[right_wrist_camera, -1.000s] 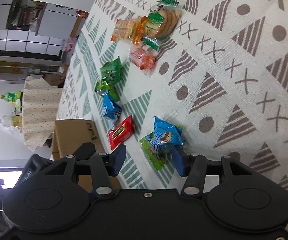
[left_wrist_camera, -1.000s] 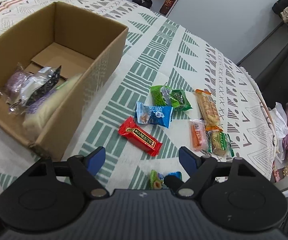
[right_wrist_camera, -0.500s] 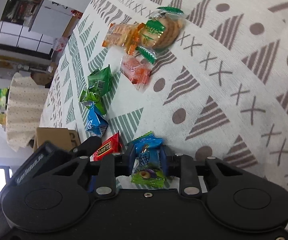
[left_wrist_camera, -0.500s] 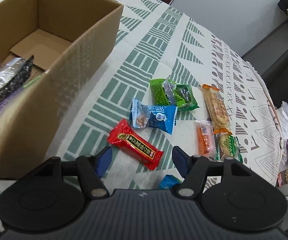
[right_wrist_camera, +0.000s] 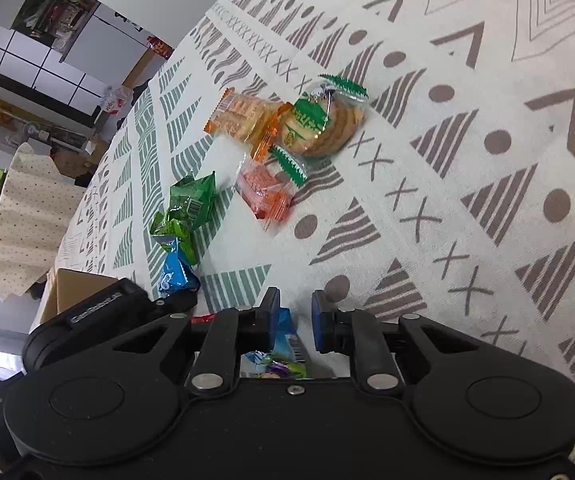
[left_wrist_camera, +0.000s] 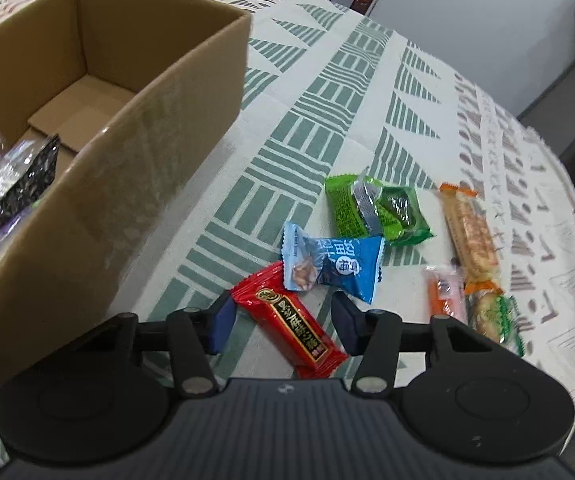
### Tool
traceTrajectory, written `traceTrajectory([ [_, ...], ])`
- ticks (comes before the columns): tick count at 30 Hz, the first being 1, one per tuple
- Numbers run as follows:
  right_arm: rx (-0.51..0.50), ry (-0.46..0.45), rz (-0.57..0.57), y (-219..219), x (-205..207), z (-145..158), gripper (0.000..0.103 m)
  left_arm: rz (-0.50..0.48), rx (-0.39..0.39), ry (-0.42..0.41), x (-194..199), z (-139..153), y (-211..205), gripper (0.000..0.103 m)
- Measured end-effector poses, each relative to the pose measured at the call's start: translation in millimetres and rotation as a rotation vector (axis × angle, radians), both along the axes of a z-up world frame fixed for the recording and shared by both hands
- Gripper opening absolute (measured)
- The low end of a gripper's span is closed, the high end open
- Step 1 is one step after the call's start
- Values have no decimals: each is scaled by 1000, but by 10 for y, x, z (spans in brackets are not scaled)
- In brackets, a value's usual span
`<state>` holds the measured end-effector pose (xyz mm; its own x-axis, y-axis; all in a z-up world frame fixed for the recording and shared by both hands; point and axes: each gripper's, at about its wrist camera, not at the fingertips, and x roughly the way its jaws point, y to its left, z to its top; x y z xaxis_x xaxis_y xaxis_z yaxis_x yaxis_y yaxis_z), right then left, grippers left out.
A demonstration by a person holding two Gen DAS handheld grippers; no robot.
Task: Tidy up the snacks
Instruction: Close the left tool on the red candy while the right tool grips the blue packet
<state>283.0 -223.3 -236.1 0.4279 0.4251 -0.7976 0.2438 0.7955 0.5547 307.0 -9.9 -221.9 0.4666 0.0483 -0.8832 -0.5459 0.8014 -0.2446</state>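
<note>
My left gripper [left_wrist_camera: 281, 322] is open, its fingers on either side of a red snack bar [left_wrist_camera: 289, 322] on the patterned cloth. A blue packet [left_wrist_camera: 333, 266] and green packets [left_wrist_camera: 375, 210] lie just beyond it. The cardboard box [left_wrist_camera: 135, 128] stands to the left with several snacks inside. My right gripper [right_wrist_camera: 293, 320] is nearly shut around a blue and green snack packet [right_wrist_camera: 283, 350], which sits low between the fingers. Ahead of it lie a pink packet [right_wrist_camera: 265, 190], an orange cracker pack [right_wrist_camera: 239, 118] and a round biscuit pack [right_wrist_camera: 323, 120].
An orange cracker pack [left_wrist_camera: 469, 232], a pink packet [left_wrist_camera: 445, 294] and a biscuit pack [left_wrist_camera: 491, 320] lie right of the left gripper. The left gripper's body [right_wrist_camera: 103, 308] and the box corner [right_wrist_camera: 75, 288] show in the right wrist view. The table edge falls away at right.
My left gripper has moved forward and down so the red bar now lies between its fingers. My right gripper has closed in on the blue and green packet and drawn it back between the fingers.
</note>
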Motion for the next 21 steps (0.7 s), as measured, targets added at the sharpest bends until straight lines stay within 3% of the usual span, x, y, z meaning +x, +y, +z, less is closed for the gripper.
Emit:
traceTrajectory([
  [2, 2, -1, 7, 9, 9, 11, 26, -12, 21, 16, 10, -18, -14, 45],
  [5, 6, -2, 33, 50, 16, 27, 39, -12, 21, 24, -9, -17, -11, 42],
  [7, 2, 3, 61, 93, 27, 22, 41, -18, 28, 35, -36, -12, -11, 32],
  [9, 5, 11, 78, 114, 9, 21, 43, -10, 17, 37, -84, -9, 23, 29],
  [13, -11, 19, 116, 157, -8, 21, 44, -9, -4, 36, -157, 26, 53, 21],
  [18, -52, 9, 166, 235, -70, 21, 44, -20, -17, 15, -277, 102, 45, 21],
  [21, -97, -13, 197, 284, -96, 23, 36, -23, -23, -6, -342, 169, 44, 21],
])
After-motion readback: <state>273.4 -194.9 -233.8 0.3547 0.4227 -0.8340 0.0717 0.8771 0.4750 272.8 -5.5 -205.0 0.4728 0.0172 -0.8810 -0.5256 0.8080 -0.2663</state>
